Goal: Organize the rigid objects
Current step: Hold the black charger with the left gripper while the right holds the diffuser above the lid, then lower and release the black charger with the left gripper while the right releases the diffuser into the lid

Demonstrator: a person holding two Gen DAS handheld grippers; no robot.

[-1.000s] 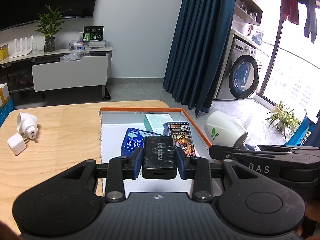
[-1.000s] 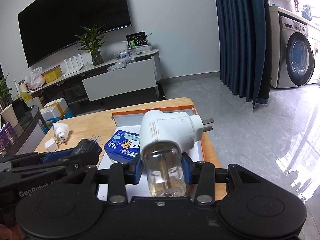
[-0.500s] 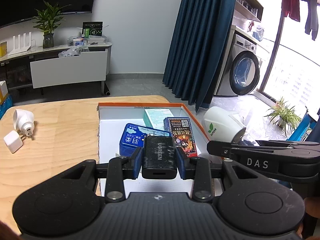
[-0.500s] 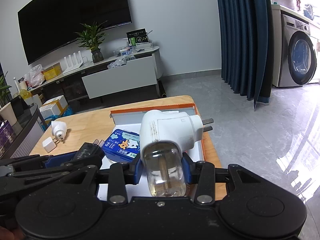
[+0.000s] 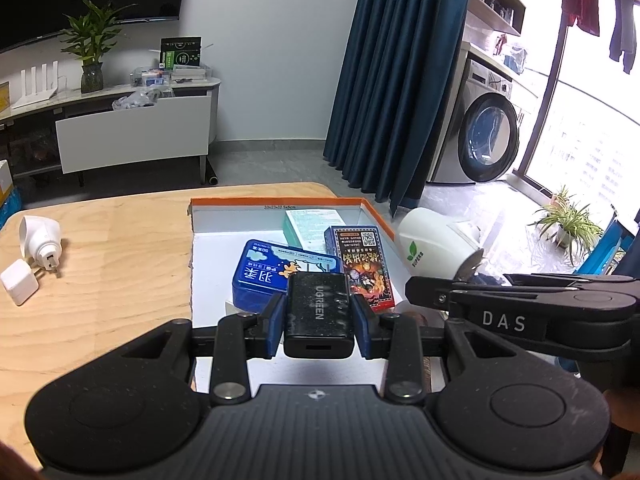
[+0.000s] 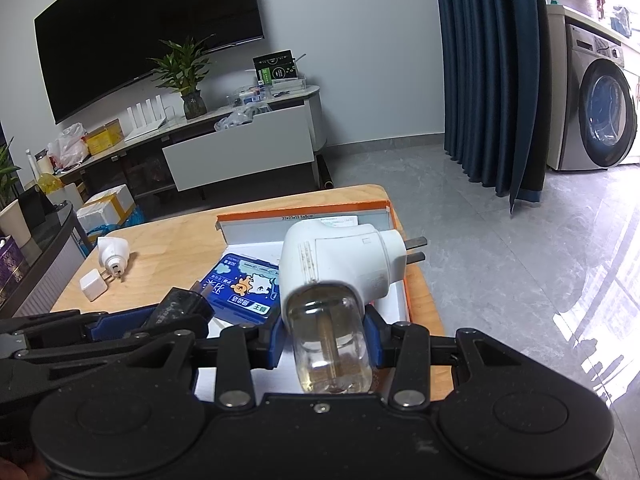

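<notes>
Hidden/cut off: the near part of the orange-rimmed box [image 5: 370, 207] is covered by both gripper bodies, so its front wall can't be seen. The green-white packet [image 5: 310, 226] at the far end is partly under the card pack [image 5: 362, 264]; in right wrist view it's nearly all behind the white plug-in vaporizer [image 6: 336, 264]. Text on the blue tin [image 5: 266, 276] is too small to read.

Left gripper [image 5: 319, 316]: fingers clamped on the black UGREEN charger [image 5: 319, 306], held above the box's near half, w/ the tin just beyond it. Right gripper [image 6: 325, 340]: fingers clamped on the vaporizer's clear glass bottle [image 6: 330, 344]; white body points fwd, prongs stick out to the right, over the box's right side. From left wrist view the vaporizer [image 5: 434, 244] sits past the box's right rim, right gripper arm marked DAS below it.

Around: tin, card pack and packet lie inside the box, tin touching the card pack. Well apart on the left of the table [image 5: 120, 248]: a white round plug adapter [image 5: 40, 240] and a small white cube charger [image 5: 18, 288], just beside each other.

Surface/room: light wood table w/ rounded corners, grey tile floor. TV [image 6: 148, 28] on the wall, low white cabinet w/ potted plant [image 6: 184, 72] and router, dark blue curtain [image 5: 400, 80], washing machine [image 5: 484, 140], bright balcony door at right.
</notes>
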